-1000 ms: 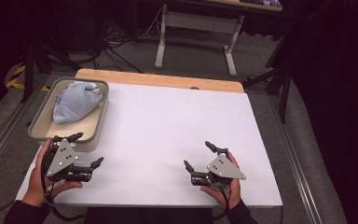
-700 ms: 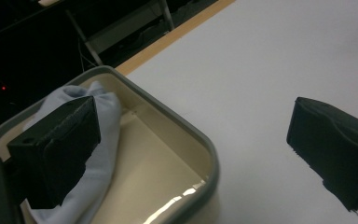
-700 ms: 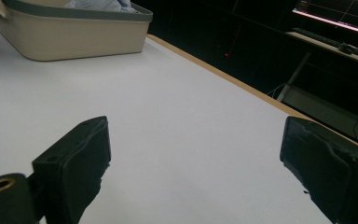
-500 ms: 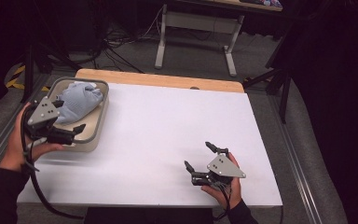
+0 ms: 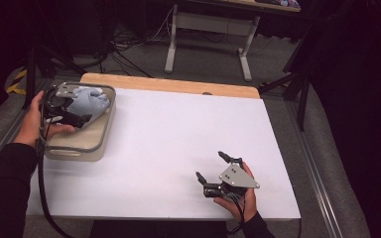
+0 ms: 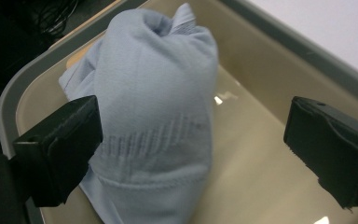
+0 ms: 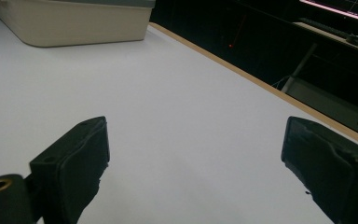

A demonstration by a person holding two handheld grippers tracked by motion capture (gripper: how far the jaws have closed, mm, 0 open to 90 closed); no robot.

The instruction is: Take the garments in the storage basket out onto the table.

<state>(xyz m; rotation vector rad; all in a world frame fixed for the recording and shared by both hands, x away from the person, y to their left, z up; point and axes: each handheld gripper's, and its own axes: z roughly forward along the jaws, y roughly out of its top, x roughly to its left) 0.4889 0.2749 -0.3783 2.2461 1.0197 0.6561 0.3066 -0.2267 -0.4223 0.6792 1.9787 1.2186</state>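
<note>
left tongs point(image 6: 191, 140) gape over a pale blue cloth bundle point(image 6: 154, 116) inside the beige tub point(image 5: 96, 139); right tongs point(image 5: 217, 168) rest released on the white worktop point(image 5: 178, 134)

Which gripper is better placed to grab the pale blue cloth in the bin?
Left. The left gripper is already inside the beige bin, jaws open around the bundled pale blue cloth. The right gripper rests open on the white table, far from the bin.
</note>
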